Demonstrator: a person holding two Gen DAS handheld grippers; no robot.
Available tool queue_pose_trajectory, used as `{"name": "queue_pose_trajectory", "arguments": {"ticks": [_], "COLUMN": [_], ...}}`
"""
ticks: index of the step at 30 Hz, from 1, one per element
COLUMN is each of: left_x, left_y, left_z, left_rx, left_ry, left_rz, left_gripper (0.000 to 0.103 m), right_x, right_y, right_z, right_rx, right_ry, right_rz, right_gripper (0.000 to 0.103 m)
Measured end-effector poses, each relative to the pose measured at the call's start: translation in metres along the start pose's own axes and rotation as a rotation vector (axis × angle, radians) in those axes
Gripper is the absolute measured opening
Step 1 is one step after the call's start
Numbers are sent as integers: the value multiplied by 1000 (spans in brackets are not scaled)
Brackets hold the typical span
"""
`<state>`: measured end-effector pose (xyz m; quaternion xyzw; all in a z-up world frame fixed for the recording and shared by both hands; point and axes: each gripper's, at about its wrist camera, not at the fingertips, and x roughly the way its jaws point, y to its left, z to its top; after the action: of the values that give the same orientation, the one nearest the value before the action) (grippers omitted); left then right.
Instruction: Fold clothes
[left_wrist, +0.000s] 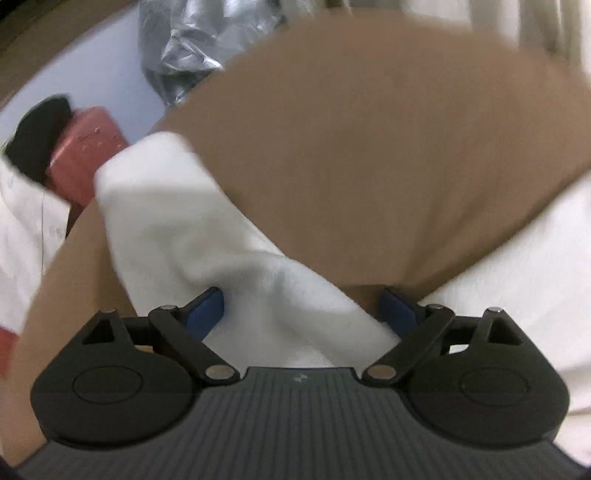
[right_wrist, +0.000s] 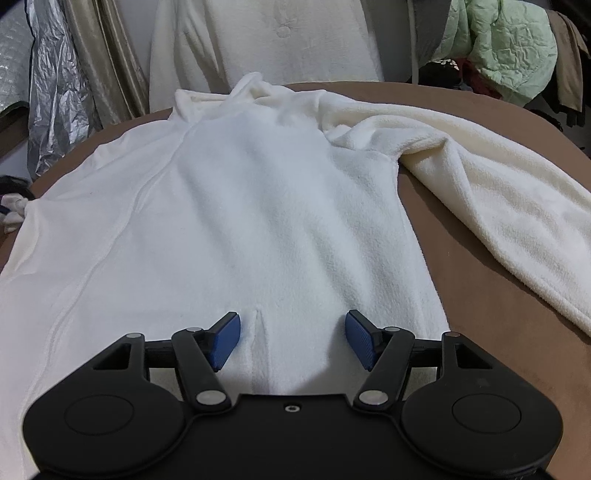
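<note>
While both tools point down at the spread clothing, the scene reads as follows.

Tabletop (right_wrist: 480, 236): brown surface under everything; it shows bare ahead of the left tool and to the right of the right tool.

White fleece garment (right_wrist: 258, 206): lies flat on the tabletop, stretching away from the right tool toward its collar at the far end; its hem end is directly beneath that tool, and a small vertical pucker in the cloth sits between the two pads.

Right sleeve (right_wrist: 498, 192): cream-toned, spread out to the right of the right tool, running diagonally across the brown surface.

Left sleeve (left_wrist: 177, 221): a white strip reaching forward and to the left from the left tool; its near end lies in the gap between the blue pads, and the view is blurred.

Right tool (right_wrist: 293, 341): released, pads apart, hovering over the hem with fleece under the gap; neither pad presses the cloth.

Left tool (left_wrist: 301, 312): released, pads spread wide either side of the sleeve cloth, with no visible squeeze on it.

Silver plastic sheeting (left_wrist: 184, 48): crumpled, far ahead-left of the left tool.

Pink block (left_wrist: 85, 162): well left of the left tool, next to a black item; what it is cannot be told.
</note>
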<state>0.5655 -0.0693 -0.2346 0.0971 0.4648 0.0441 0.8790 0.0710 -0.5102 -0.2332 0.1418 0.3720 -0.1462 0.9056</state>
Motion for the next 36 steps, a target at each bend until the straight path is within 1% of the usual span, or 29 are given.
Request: {"name": "queue_pose_trajectory", "arguments": {"ticks": [1, 2, 4, 5, 8, 9, 10, 11, 14, 15, 17, 18, 19, 20, 21, 22, 24, 26, 27, 28, 29, 30, 31, 32, 33, 34, 36], "left_x": [-6, -14, -33, -46, -100, -109, -112, -115, -100, -101, -112, -116, -119, -121, -123, -119, -101, -84, -76, -69, -61, -57, -57, -62, -70, -82, -113], "left_y": [3, 9, 25, 36, 78, 86, 91, 96, 106, 110, 113, 118, 125, 132, 139, 143, 146, 150, 145, 137, 130, 126, 124, 125, 129, 131, 136], "left_z": [-3, -8, -19, -28, -83, -102, -121, -140, -181, -192, -201, -203, -205, -206, -208, -208, -207, -206, -200, -189, -179, -170, -160, -151, -142, -135, -128], "left_rx": [-14, -31, -73, -122, -349, -387, -400, -413, -430, -436, -407, -423, -460, -498, -536, -572, -643, -712, -669, -574, -481, -419, -377, -361, -363, -359, -354], "left_ry": [-34, -57, -112, -146, -335, -353, -339, -325, -166, -161, -184, -200, -219, -238, -257, -248, -193, -137, -148, -183, -202, -215, -230, -261, -303, -351, -480], "left_rz": [12, 24, 39, 34, -61, -70, -62, -54, 8, 49, 170, 186, 170, 154, 138, 112, 46, -20, -21, 0, 2, 6, 22, 31, 35, 55, 117], "left_gripper": [33, 12, 11, 11, 12, 17, 20, 20, 21, 22, 23, 27, 41, 53, 76, 90, 90, 103, 103, 94, 79, 31, 7, 7, 7, 7, 7], "right_x": [1, 1, 2, 2, 1, 1, 1, 1, 2, 2, 2, 2, 2, 3, 3, 3, 3, 3, 3, 3, 3, 2, 2, 2, 1, 1, 0], "right_y": [0, 0, -2, -2, -3, -4, -3, -3, -2, -1, 1, 2, 3, 3, 2, 1, -1, -2, -1, 0, 0, 1, 1, 1, 1, 1, 2], "right_z": [0, 0, -2, -2, -5, -6, -6, -7, -5, -5, -6, -7, -8, -9, -9, -10, -9, -8, -8, -7, -7, -7, -8, -8, -9, -10, -11], "right_rx": [-3, -4, 3, 8, 13, 19, 21, 20, 16, 12, 0, -8, -12, -11, -6, -2, 3, 0, -2, -5, -8, -10, -12, -14, -12, -11, -10], "right_ry": [1, 0, -7, -13, -30, -35, -38, -41, -39, -39, -41, -45, -50, -55, -60, -63, -63, -57, -53, -51, -49, -49, -49, -49, -51, -53, -55], "right_rz": [1, 3, 8, 11, 15, 15, 14, 12, 5, 0, -11, -18, -22, -23, -21, -16, -7, -4, -5, -6, -8, -9, -10, -11, -12, -13, -18], "right_gripper": [69, 69, 69, 69, 69, 69, 69, 69, 69, 69, 69, 69, 69, 69, 69, 69, 69, 69, 69, 69, 69, 69, 69, 69, 69, 69, 69]}}
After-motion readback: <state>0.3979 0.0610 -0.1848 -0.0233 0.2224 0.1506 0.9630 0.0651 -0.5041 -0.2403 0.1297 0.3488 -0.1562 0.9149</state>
